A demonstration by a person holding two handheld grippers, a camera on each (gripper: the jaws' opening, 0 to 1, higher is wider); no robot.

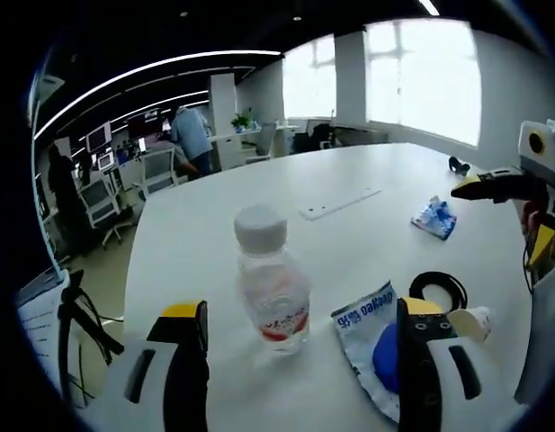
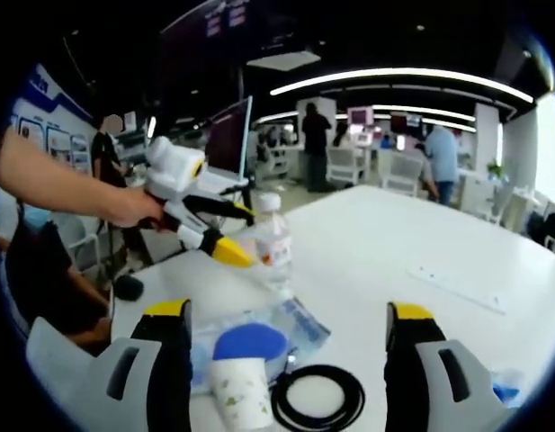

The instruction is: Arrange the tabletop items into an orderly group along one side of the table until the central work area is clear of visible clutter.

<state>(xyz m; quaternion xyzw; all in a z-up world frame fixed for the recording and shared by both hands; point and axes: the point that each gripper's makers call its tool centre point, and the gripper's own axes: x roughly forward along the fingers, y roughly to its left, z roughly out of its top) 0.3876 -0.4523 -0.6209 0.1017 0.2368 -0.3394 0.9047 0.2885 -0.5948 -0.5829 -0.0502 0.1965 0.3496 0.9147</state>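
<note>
Left gripper view has the left gripper (image 1: 295, 333) spread wide and empty — a water bottle (image 1: 270, 283) stands upright between its jaws, untouched, near the white table's (image 1: 349, 171) edge. Right gripper view shows the right gripper (image 2: 286, 337) equally wide and empty — paper cup (image 2: 238, 391), black ring (image 2: 317, 399) and blue-printed pouch (image 2: 290, 326) lie between its jaws.

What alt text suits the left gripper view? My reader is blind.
A clear plastic water bottle with a white cap stands on a white table between the left gripper's open jaws. Beside it lies a blue-and-white plastic packet.
</note>
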